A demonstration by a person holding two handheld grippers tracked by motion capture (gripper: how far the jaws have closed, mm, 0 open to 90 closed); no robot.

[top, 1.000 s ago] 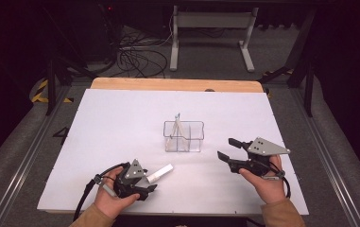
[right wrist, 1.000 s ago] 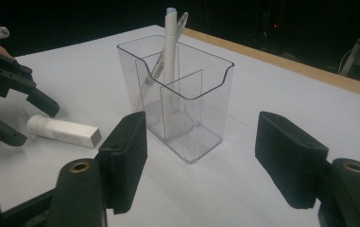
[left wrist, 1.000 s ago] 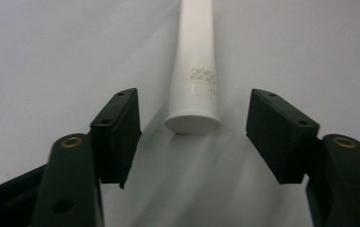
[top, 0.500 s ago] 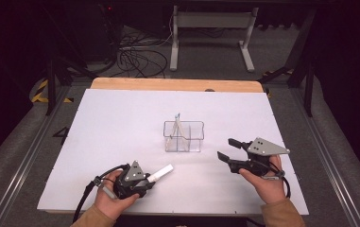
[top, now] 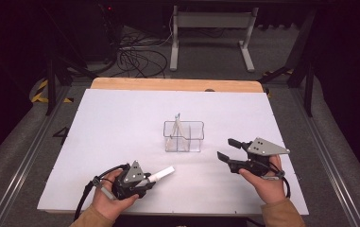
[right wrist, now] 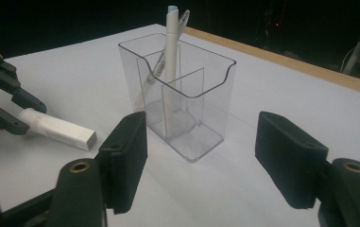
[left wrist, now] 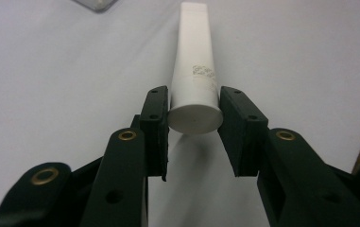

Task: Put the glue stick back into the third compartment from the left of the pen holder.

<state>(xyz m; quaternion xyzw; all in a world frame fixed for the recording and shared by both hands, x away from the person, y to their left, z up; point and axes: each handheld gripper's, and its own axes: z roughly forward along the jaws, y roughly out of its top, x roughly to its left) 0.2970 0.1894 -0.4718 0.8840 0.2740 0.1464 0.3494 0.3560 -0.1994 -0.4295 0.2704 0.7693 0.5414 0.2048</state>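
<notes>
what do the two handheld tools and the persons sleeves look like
Both are black two-jaw tools, the left tool and the right tool, each topped by a grey three-cornered plate with small dark holes. Close up, the jaws carry flat black pads and brass-coloured rivets at the joints. A black cable loops from the left one, and another trails from the right. The person wears tan-brown sleeves.

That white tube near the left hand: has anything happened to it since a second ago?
The left claw has just been closing and now pinches the white tube by its cap end; the tube lies where it was. The right claw, the clear holder and the pen in it stayed put.
</notes>
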